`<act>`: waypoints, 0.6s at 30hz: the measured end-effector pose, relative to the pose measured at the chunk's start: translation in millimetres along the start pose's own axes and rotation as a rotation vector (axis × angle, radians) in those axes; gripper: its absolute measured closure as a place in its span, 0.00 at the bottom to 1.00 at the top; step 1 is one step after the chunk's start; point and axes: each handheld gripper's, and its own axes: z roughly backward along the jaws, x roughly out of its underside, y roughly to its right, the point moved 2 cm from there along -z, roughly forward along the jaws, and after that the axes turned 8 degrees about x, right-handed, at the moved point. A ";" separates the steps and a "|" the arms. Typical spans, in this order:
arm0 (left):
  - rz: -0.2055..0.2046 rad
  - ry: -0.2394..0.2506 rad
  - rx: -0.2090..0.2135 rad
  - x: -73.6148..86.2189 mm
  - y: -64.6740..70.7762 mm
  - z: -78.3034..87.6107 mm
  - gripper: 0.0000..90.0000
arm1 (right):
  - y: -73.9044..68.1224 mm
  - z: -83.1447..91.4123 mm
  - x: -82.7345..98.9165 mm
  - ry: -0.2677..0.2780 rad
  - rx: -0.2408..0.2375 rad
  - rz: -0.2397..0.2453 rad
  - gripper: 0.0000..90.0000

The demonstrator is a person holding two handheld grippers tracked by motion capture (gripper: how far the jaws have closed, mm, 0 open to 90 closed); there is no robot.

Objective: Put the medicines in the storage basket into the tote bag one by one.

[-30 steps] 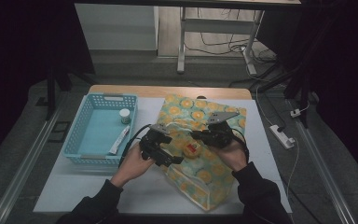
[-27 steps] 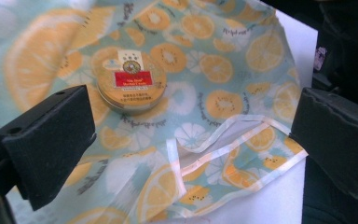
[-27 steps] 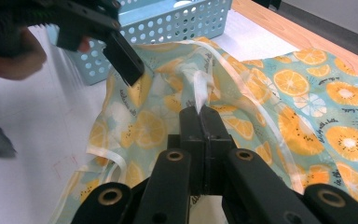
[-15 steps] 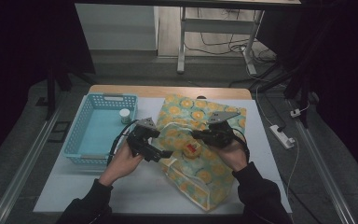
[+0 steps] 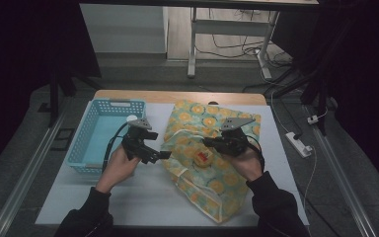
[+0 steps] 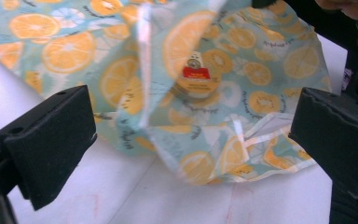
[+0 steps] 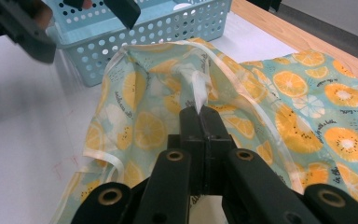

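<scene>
A teal bag printed with orange slices (image 5: 197,112) lies on the white table, to the right of a blue basket. My right gripper (image 5: 208,142) is shut on the bag's pale rim, holding it lifted; in the right gripper view the jaws (image 7: 200,112) pinch that edge. A small round thing with a red label (image 5: 203,158) shows at the bag, seemingly inside it (image 6: 195,79). My left gripper (image 5: 160,146) is open just left of the bag, nothing between its jaws (image 6: 191,116), and faces the bag's mouth (image 6: 242,140).
The blue perforated basket (image 5: 86,133) stands at the table's left with a small white item (image 5: 131,118) inside; its wall (image 7: 168,32) is close behind the bag. Bare white tabletop (image 5: 148,197) lies in front. A power strip (image 5: 298,143) sits at the right edge.
My left gripper has drawn back leftward from the bag toward the basket, still open. The right gripper has kept its hold and place.
</scene>
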 end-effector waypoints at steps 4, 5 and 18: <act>0.013 0.033 -0.036 0.6 -4.8 12.4 0.00 | 0.2 0.4 -0.1 0.001 -0.001 -0.002 1.00; 0.018 0.040 -0.046 1.0 -6.2 15.1 0.00 | 0.1 0.5 -0.2 0.001 -0.002 -0.002 1.00; 0.072 0.022 -0.177 12.5 -29.8 36.3 0.00 | -0.8 -2.0 0.7 -0.005 -0.004 0.001 1.00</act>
